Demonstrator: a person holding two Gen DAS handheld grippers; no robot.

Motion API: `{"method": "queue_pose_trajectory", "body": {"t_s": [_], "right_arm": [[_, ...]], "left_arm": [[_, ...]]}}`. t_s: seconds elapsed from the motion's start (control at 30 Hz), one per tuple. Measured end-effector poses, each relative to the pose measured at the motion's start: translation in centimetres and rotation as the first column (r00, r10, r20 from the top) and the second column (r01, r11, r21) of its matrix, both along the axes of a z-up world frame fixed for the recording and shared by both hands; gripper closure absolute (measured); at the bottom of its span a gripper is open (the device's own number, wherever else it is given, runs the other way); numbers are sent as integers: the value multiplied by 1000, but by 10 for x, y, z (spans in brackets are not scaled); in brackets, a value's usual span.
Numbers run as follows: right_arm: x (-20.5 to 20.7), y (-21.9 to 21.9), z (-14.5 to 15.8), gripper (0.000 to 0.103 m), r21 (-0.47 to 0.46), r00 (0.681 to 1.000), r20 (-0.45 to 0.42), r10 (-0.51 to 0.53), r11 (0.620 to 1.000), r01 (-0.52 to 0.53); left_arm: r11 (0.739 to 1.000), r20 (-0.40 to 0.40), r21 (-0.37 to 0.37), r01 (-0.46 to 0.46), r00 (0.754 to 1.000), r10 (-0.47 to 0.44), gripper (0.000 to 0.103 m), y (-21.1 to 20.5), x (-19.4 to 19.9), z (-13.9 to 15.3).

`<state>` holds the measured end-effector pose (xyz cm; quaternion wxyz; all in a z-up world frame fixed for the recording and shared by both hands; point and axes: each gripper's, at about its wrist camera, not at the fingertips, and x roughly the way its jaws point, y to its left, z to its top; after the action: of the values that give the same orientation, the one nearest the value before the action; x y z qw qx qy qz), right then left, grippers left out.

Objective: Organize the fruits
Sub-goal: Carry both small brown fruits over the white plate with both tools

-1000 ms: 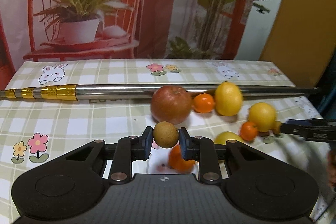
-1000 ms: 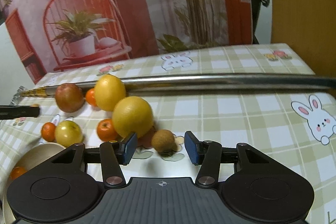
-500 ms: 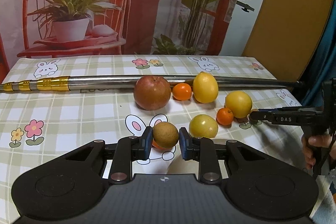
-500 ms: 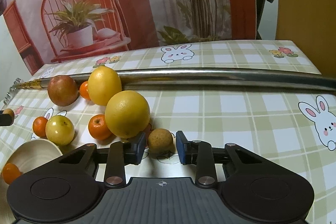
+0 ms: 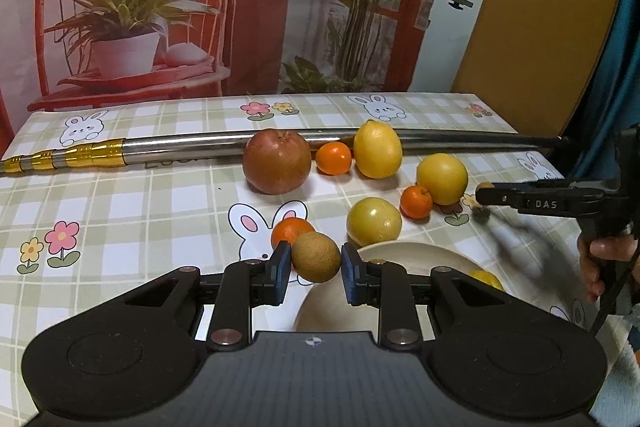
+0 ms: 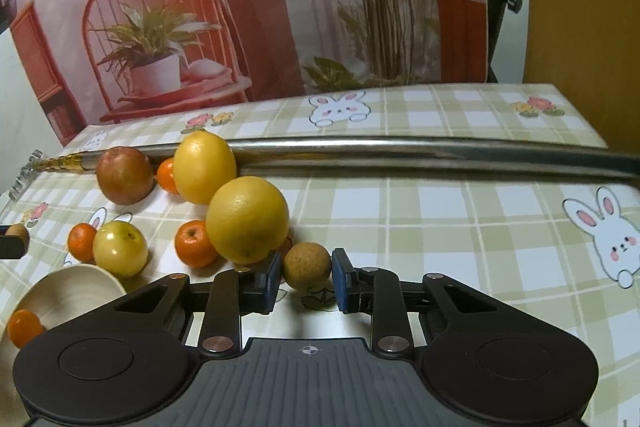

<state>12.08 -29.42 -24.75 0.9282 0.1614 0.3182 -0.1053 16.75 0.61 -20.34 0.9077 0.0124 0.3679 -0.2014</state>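
Fruits lay spread on the checked tablecloth (image 5: 132, 211), so I squeezed one small brown fruit (image 5: 316, 256) in my left gripper (image 5: 315, 269) above the cream bowl (image 5: 404, 255) to drop in, while my right gripper (image 6: 304, 277) pinched another brown fruit (image 6: 307, 265) sitting beside the big yellow orange (image 6: 247, 219).

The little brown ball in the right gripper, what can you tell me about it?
The small brown fruit is round, with dull, rough, speckled tan skin, maybe a longan. The right gripper is shut on it, a blue pad pressing each side. It sits low over the checked tablecloth, right in front of the big yellow citrus; whether the two touch is unclear. From the left wrist view only a sliver of it shows at the gripper's tip.
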Motion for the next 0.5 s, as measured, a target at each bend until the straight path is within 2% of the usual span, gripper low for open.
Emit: {"method": "queue_pose_trajectory", "body": {"t_s": [0.17, 0.27, 0.5], "right_arm": [[-9, 16, 16, 78, -69, 999, 19, 51, 996, -49], [-9, 29, 26, 78, -107, 993, 18, 117, 988, -115], [2, 57, 42, 78, -123, 965, 15, 262, 958, -258]], "left_arm": [[999, 3, 26, 19, 1000, -19, 75, -5, -4, -2], [999, 1, 41, 33, 999, -33, 74, -8, -6, -3], [994, -17, 78, 71, 997, -70, 74, -15, -10, -10]]}}
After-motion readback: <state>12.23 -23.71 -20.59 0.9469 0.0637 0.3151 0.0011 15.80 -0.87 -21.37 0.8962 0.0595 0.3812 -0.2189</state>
